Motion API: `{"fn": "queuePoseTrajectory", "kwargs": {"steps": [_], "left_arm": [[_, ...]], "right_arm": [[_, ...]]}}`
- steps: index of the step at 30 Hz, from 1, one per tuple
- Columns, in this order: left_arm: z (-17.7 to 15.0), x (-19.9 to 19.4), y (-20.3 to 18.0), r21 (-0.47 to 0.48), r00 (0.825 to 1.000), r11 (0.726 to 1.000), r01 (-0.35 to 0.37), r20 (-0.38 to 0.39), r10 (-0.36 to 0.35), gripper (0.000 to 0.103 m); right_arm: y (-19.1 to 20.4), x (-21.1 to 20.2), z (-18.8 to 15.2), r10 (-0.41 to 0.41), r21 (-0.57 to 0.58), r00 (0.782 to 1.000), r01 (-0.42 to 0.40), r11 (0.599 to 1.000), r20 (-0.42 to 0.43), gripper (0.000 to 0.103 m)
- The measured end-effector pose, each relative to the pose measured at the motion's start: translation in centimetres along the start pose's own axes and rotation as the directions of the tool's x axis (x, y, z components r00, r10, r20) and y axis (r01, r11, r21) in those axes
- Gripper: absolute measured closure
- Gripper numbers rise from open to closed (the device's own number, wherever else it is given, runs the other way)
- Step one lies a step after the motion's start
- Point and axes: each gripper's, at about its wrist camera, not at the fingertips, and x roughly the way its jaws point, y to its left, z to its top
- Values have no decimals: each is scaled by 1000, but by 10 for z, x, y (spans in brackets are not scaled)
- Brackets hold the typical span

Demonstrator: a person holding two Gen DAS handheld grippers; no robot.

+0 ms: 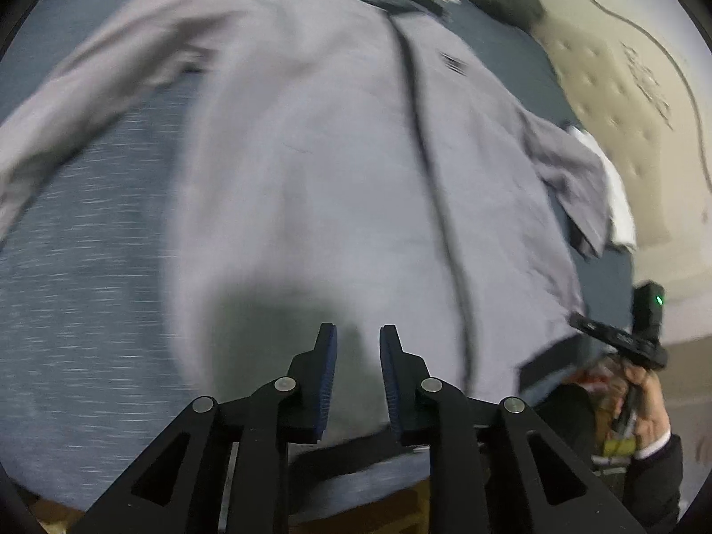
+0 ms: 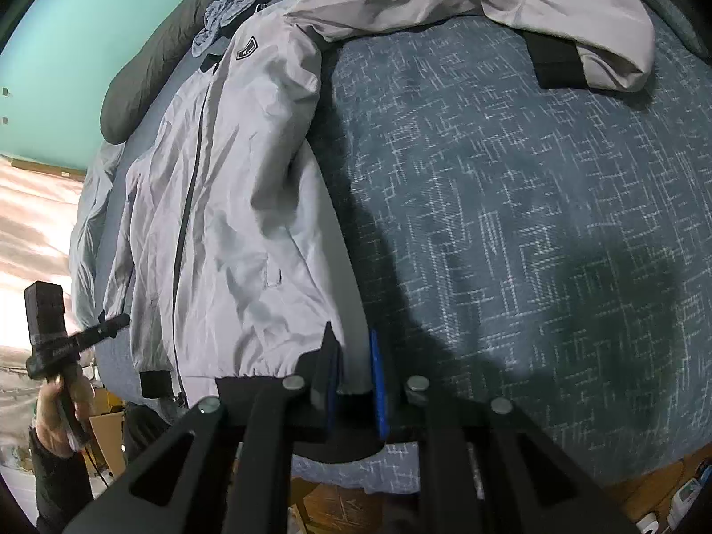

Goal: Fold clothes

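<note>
A light grey zip jacket (image 1: 320, 142) lies front up on a blue patterned bedspread (image 1: 89, 311). My left gripper (image 1: 358, 333) hovers over its lower front, open, with nothing between its fingers. In the right wrist view the jacket (image 2: 231, 204) lies to the left, and one sleeve with a black cuff (image 2: 556, 62) is flung across the top. My right gripper (image 2: 351, 338) is at the near hem corner, shut on grey fabric and the black hem band (image 2: 262, 387). Each gripper also shows in the other's view, held by a hand: the right gripper (image 1: 576, 318) and the left gripper (image 2: 122, 320).
A dark bolster (image 2: 147, 66) and a heap of other clothes (image 2: 240, 0) lie at the bed's far end. A white cloth (image 1: 618, 196) lies past the jacket's other sleeve. The bed's wooden edge (image 2: 333, 503) is near me, and a cardboard box (image 2: 107, 436) stands on the floor.
</note>
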Motion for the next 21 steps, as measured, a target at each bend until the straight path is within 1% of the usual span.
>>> {"fn": "queuePoseTrajectory", "kwargs": {"steps": [1,4,7,8,9,11,17,21], "left_arm": [[-1,-6,15,-20,1000,999,-26,5,26,80],[-7,-14,51,-59,998,996,-64,-11,64,78],[-17,-12,71,-79,997,995,-63,-40,60,76],[-20,-9,76,-82,997,995,-54,-52,50,74],[-24,-6,79,-84,997,996,-43,-67,37,72],[-30,0,83,-88,996,996,-23,-89,15,65],[-38,13,87,-105,992,994,41,-116,-53,63],[-43,25,86,-92,988,995,45,-140,-58,63]], "right_arm": [[0,0,0,-2,-2,1000,2,1000,-1,90],[0,4,2,-9,0,1000,9,1000,-6,90],[-1,8,5,-16,-1,1000,16,1000,-12,89],[-1,8,5,-18,-2,1000,18,1000,-13,89],[0,7,5,-20,-2,1000,20,1000,-13,89],[0,7,4,-24,-3,1000,24,1000,-14,89],[5,4,5,-33,-9,999,33,999,-17,89],[6,5,5,-37,-13,999,37,999,-19,89]]}}
